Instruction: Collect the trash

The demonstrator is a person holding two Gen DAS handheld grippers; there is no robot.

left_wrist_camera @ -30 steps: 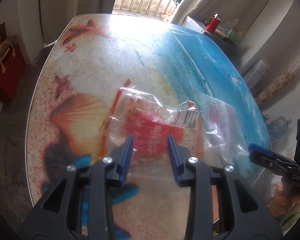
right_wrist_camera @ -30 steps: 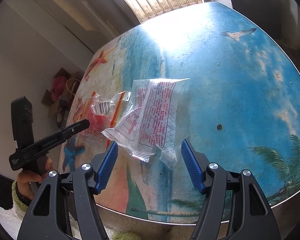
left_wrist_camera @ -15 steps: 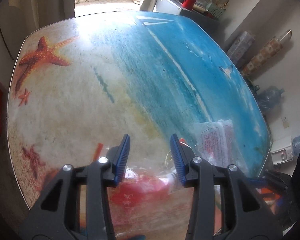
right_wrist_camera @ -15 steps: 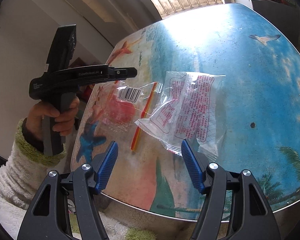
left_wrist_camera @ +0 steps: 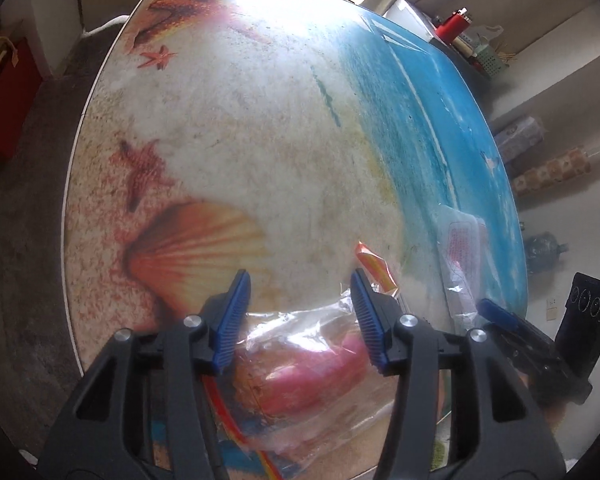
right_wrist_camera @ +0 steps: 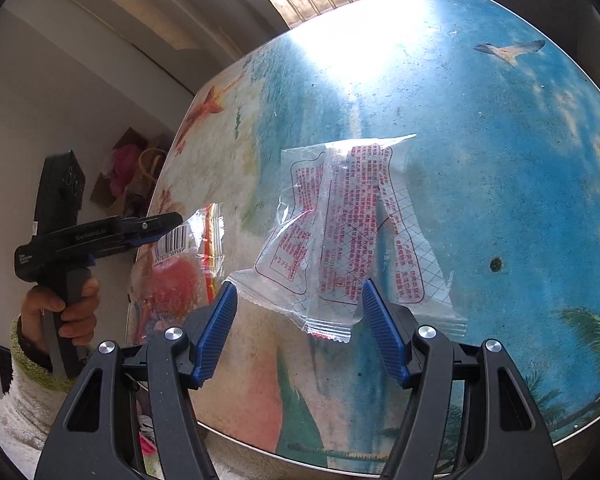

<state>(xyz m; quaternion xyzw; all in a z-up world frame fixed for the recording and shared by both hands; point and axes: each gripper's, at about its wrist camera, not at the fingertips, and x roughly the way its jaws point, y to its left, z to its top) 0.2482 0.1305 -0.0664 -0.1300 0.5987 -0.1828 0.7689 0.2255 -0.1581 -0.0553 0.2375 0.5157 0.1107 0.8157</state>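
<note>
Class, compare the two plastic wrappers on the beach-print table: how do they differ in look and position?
The barcode wrapper shows a solid red patch, a striped edge and a barcode; the white wrapper carries only red print and grid lines. The barcode wrapper lies under the left gripper; the white wrapper lies ahead of the right gripper. Both are clear, crinkled plastic.

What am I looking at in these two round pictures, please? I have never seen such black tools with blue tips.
No robot is here. A person holds one hand tool in each hand; each tool has two blue-padded fingers and a wide-angle camera looking along them.

One picture is from the left gripper, the other from the right gripper. Both are open and hold nothing.

Below is a table printed with a beach scene. On it lie two pieces of trash: a clear wrapper with a red patch and barcode, under the left gripper, and a clear wrapper with red print, just ahead of the right one. The right view also shows the person's hand on the left tool.
</note>
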